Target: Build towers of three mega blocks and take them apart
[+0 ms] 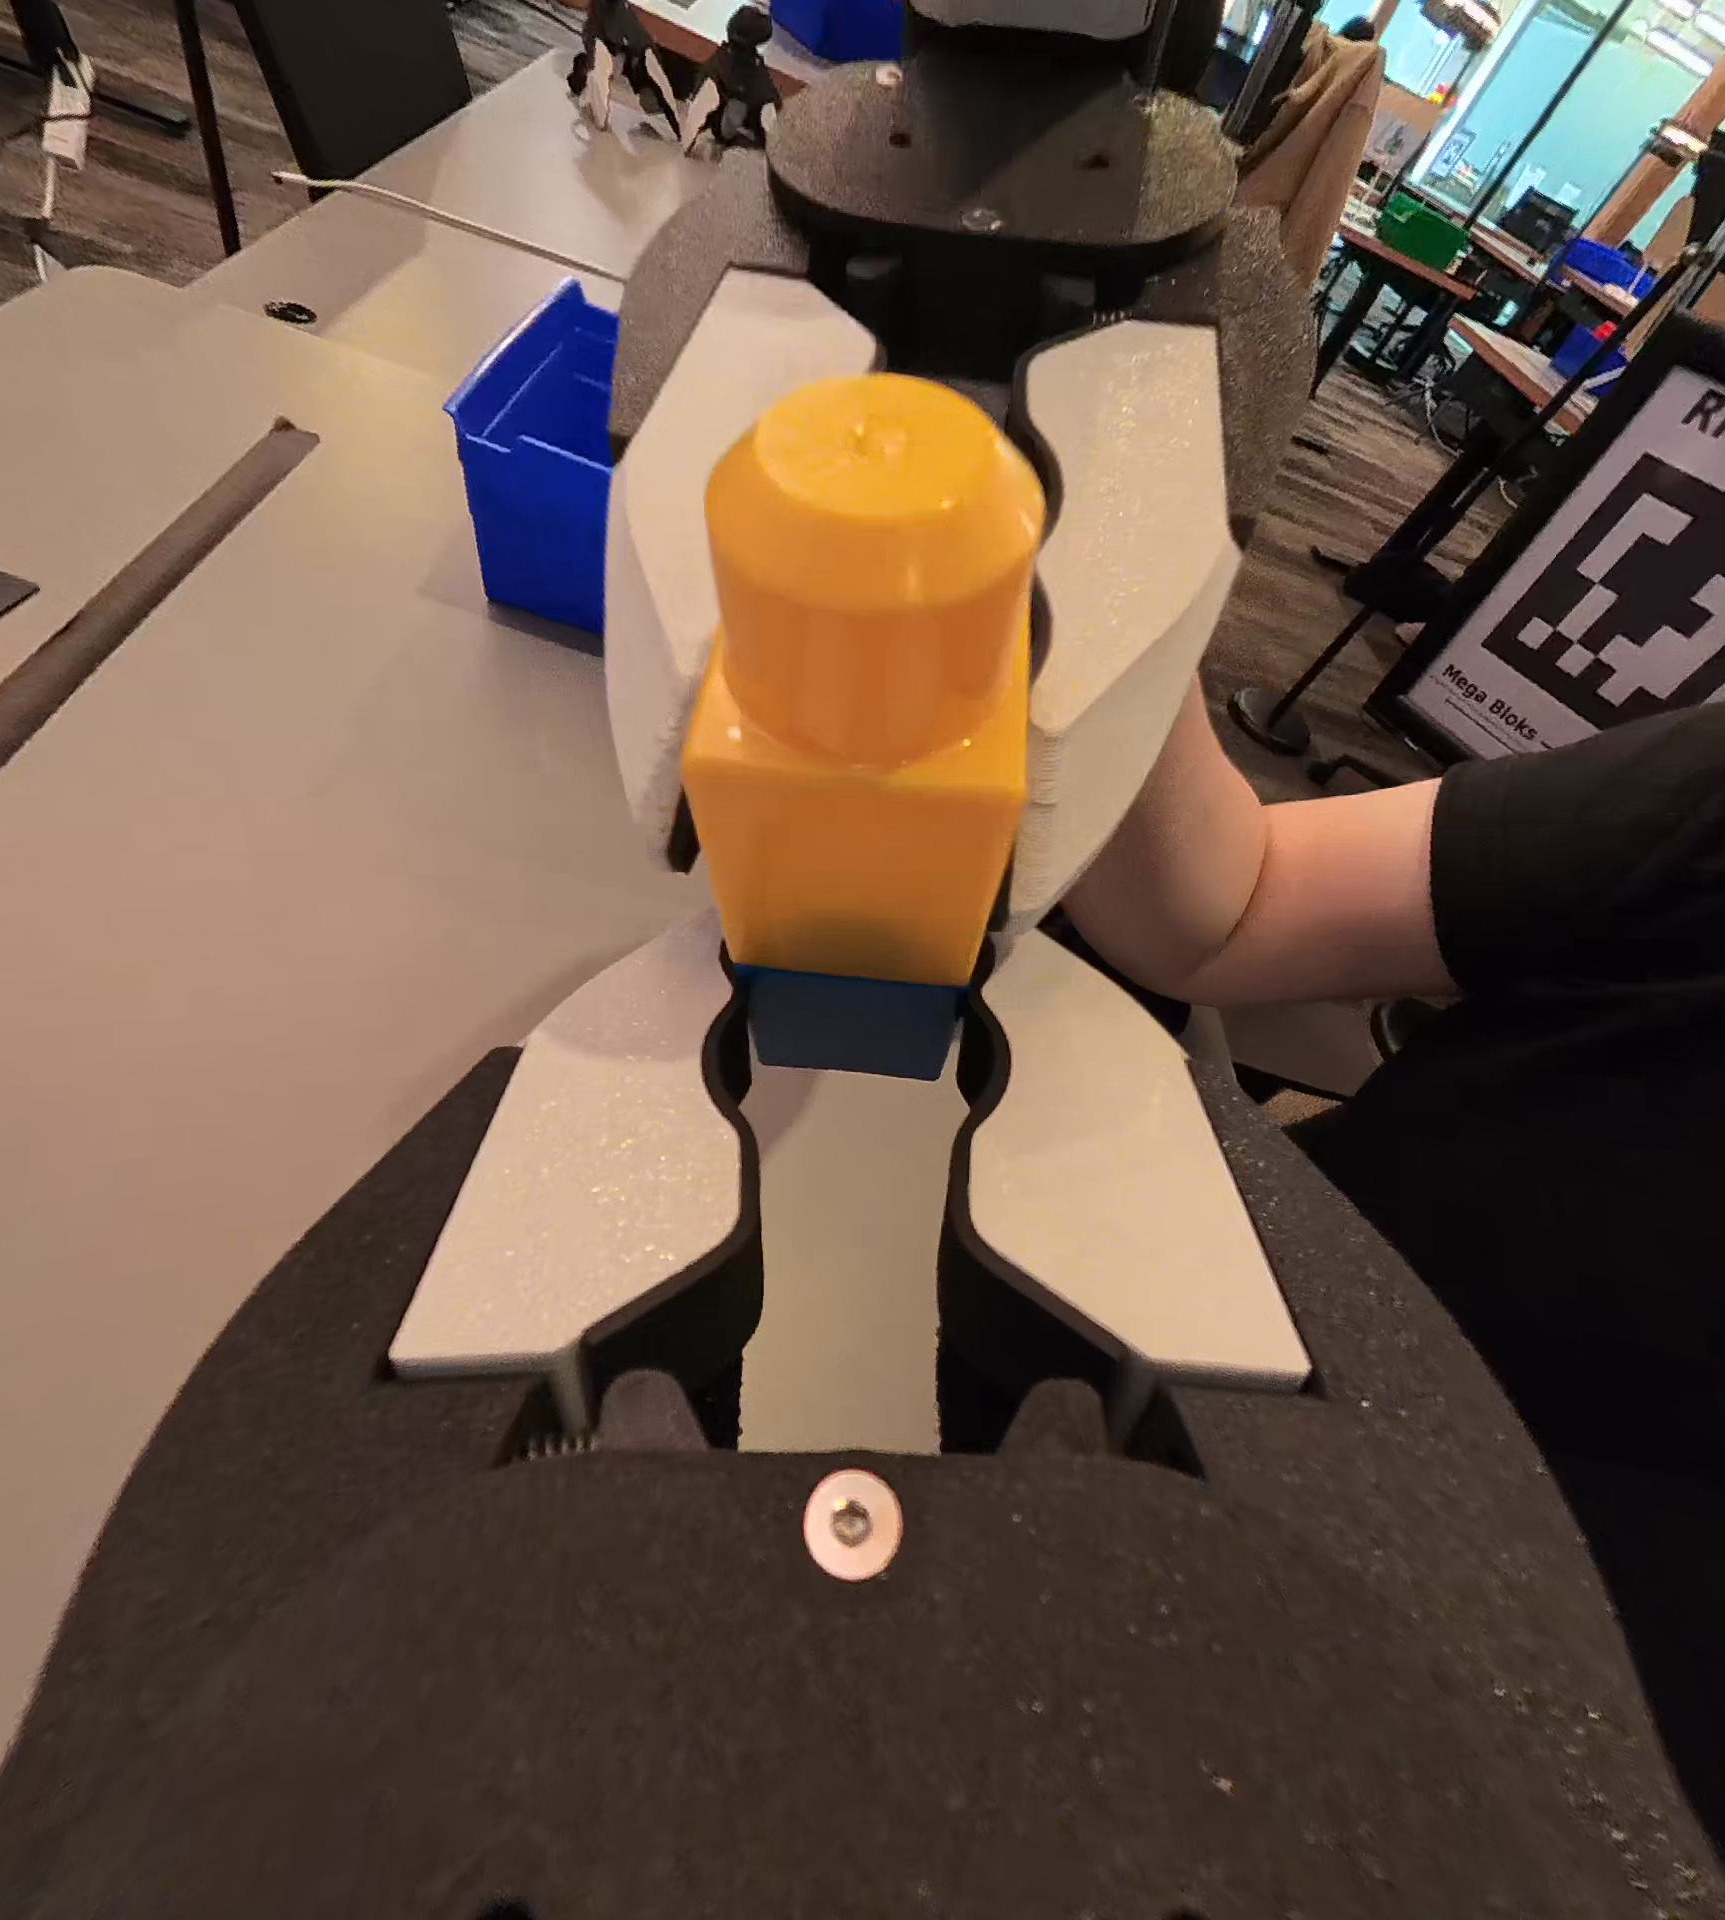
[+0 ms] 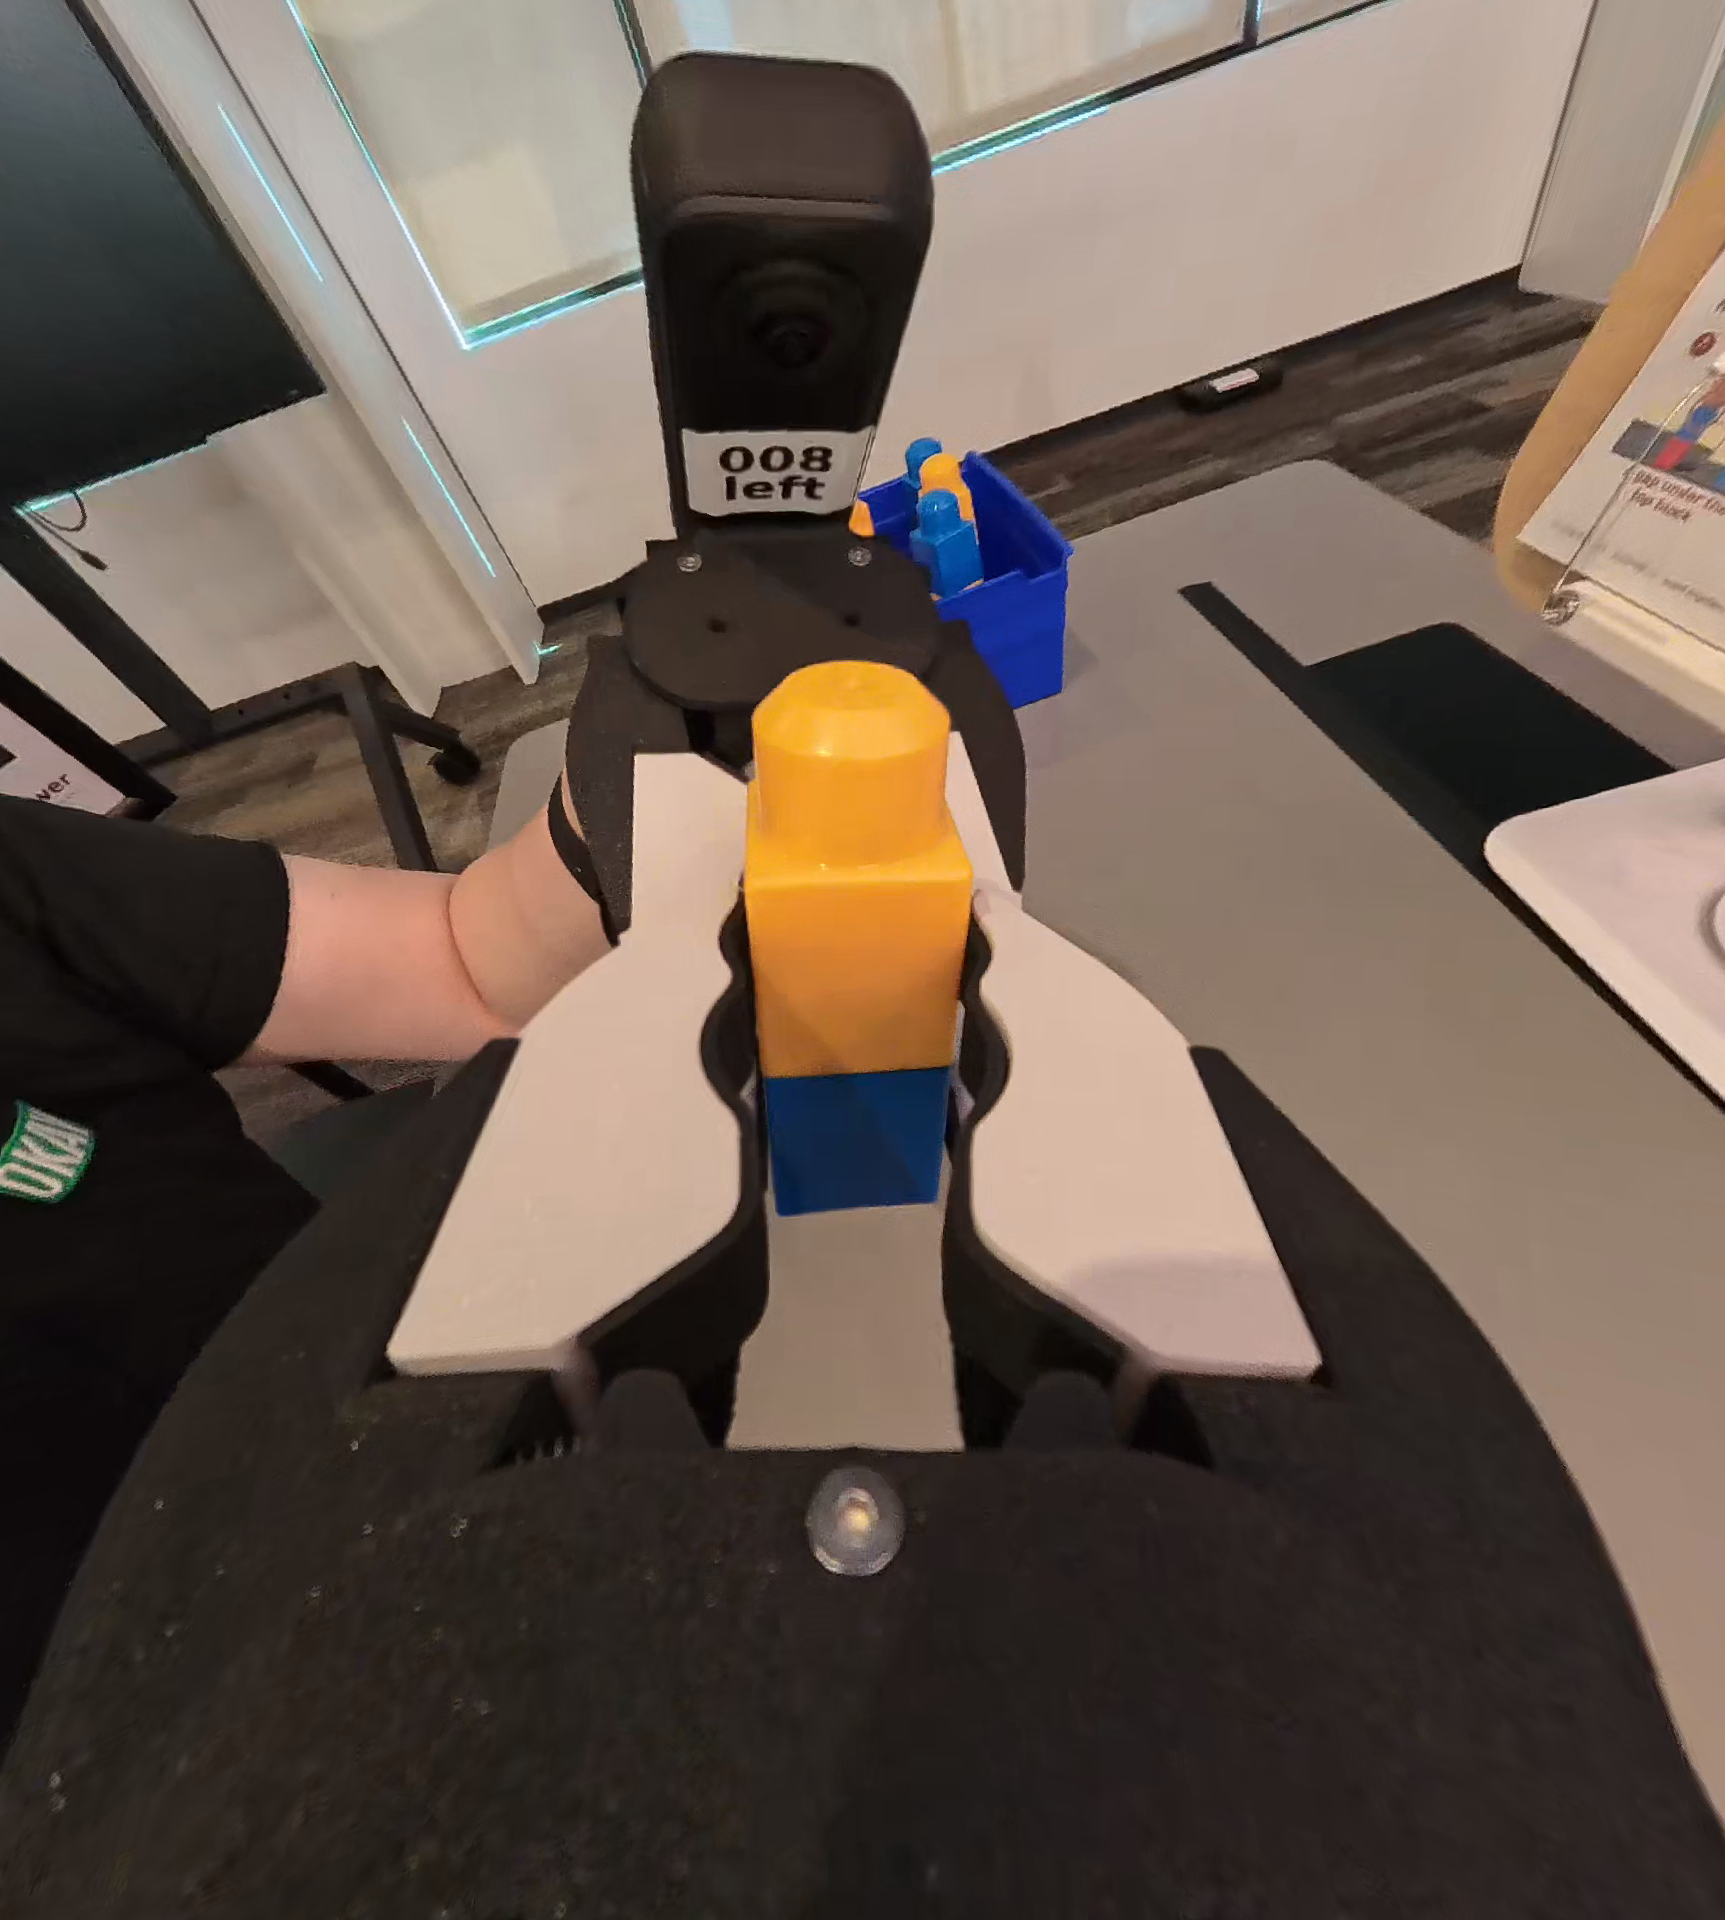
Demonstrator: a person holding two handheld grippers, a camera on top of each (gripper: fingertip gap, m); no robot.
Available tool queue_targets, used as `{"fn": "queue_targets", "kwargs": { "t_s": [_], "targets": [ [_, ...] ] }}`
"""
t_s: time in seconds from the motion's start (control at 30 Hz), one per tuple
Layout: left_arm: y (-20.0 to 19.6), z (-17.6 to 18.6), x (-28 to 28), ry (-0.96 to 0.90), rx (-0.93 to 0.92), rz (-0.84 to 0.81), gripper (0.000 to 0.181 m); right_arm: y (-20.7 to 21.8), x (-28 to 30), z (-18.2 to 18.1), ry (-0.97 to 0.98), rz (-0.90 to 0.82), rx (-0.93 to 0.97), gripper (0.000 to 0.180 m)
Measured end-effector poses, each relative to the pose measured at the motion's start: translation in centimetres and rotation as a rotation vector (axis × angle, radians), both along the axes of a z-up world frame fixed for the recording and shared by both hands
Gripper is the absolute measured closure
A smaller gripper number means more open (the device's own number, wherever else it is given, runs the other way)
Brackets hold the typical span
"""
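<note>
The two-block tower is held in the air above the grey table (image 1: 162, 883), between the two grippers that face each other. It has a yellow block (image 1: 853, 831) on top and a blue block (image 1: 847, 1029) under it. The yellow block is glossy, with a square body and one big round stud at 12 o'clock; the blue block is darker and only its square body shows.

In the left wrist view, the left gripper (image 1: 847, 1023) is clenched on the blue block, its white fingers pressing both sides. The right gripper (image 1: 842, 790) comes in from 12 o'clock and grasps the body of the yellow block. In the right wrist view, the right gripper (image 2: 858, 945) seems to touch the yellow block (image 2: 853, 935) on both sides, with the blue block (image 2: 853, 1138) just below at 6 o'clock.

A blue bin (image 2: 1014, 592) stands on the table at 1 o'clock, behind the left gripper (image 2: 806, 831), with loose blocks (image 2: 941, 530) inside, blue and orange.
</note>
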State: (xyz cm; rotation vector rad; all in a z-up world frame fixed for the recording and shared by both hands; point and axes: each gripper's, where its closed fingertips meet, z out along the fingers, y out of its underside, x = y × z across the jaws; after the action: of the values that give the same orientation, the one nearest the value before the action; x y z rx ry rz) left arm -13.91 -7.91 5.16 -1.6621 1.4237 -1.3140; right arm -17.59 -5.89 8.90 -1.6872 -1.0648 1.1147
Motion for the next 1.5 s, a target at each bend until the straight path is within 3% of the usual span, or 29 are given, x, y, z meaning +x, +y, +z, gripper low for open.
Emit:
{"fn": "queue_targets", "kwargs": {
  "t_s": [0.33,0.43,0.5,0.53,0.63,0.73,0.83,0.93,1.07,1.3,1.37,1.5],
  "targets": [
    [-0.2,0.5,0.2,-0.044,-0.025,-0.014,0.145,0.1,0.1,0.9,0.05,0.013,0.021,0.144],
    [-0.7,-3.5,0.4,0.177,0.042,-0.047,0.145,0.1,1.3,5.0,0.284,-0.019,0.036,0.144],
    [-1.3,-4.4,1.7,0.18,0.046,-0.074,0.145,0.2,4.1,7.2,0.365,-0.079,0.081,0.144],
    [-1.8,-4.4,2.1,0.165,0.009,-0.097,0.145,0.8,5.6,7.0,0.315,-0.148,0.113,0.144],
    [-1.8,-4.2,2.3,0.142,-0.021,-0.101,0.145,2.2,11.7,5.6,0.063,-0.389,0.223,0.144],
    [-1.6,-3.1,1.8,0.098,-0.042,-0.094,0.145,2.1,22.9,4.1,-0.164,-0.775,0.226,0.144],
    [-1.5,-2.0,1.2,0.061,-0.057,-0.092,0.145,-0.8,35.7,-3.2,-0.376,-1.113,-0.091,0.144],
    [-1.4,-1.6,0.9,0.045,-0.063,-0.087,0.145,-4.6,45.5,-11.7,-0.419,-1.376,-0.482,0.143],
    [-1.2,-1.5,0.8,0.039,-0.078,-0.083,0.145,-5.4,49.5,-16.4,-0.318,-1.444,-0.572,0.144],
    [-1.5,-1.7,1.0,0.043,-0.099,-0.096,0.145,-2.6,50.4,-17.8,-0.452,-1.492,-0.538,0.139],
    [-1.6,-1.5,0.9,0.035,-0.094,-0.095,0.145,-1.8,49.9,-17.1,-0.381,-1.485,-0.498,0.122],
    [-1.1,-0.4,0.8,-0.02,-0.079,-0.068,0.145,-1.2,48.2,-9.8,-0.254,-1.48,-0.24,0.124]
  ]
}}
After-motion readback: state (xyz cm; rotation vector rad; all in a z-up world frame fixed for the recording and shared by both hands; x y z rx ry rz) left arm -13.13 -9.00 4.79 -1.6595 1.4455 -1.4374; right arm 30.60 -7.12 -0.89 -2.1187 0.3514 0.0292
